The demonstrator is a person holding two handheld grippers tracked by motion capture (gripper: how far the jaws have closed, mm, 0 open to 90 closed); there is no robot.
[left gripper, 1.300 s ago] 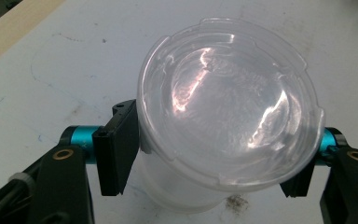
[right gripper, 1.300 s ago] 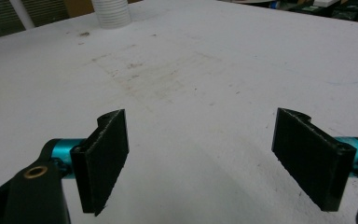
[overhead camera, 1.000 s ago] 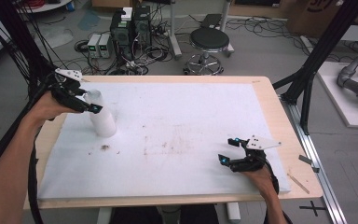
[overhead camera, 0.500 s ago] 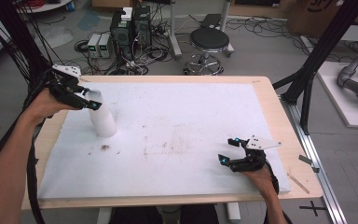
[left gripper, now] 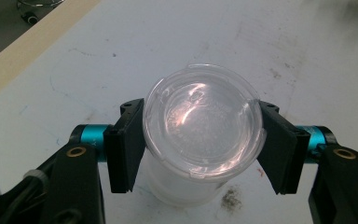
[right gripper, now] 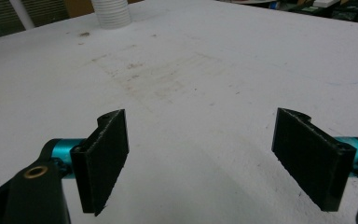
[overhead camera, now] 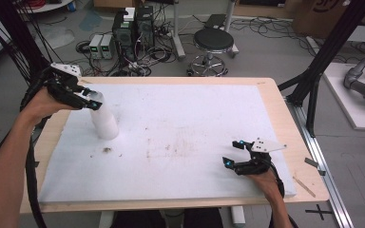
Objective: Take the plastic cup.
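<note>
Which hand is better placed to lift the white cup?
Left. The left tongs have just been closing and now bracket the clear lid of the white cup. The right tongs sit open, far across the table.

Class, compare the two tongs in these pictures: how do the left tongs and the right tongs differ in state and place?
The left tongs have just been closing and press on the clear lid of a white cup; the right tongs stand wide with nothing between them. The left tongs are raised at the cup's top, the right tongs sit low over the white mat. Both have black pads and teal fittings.
</note>
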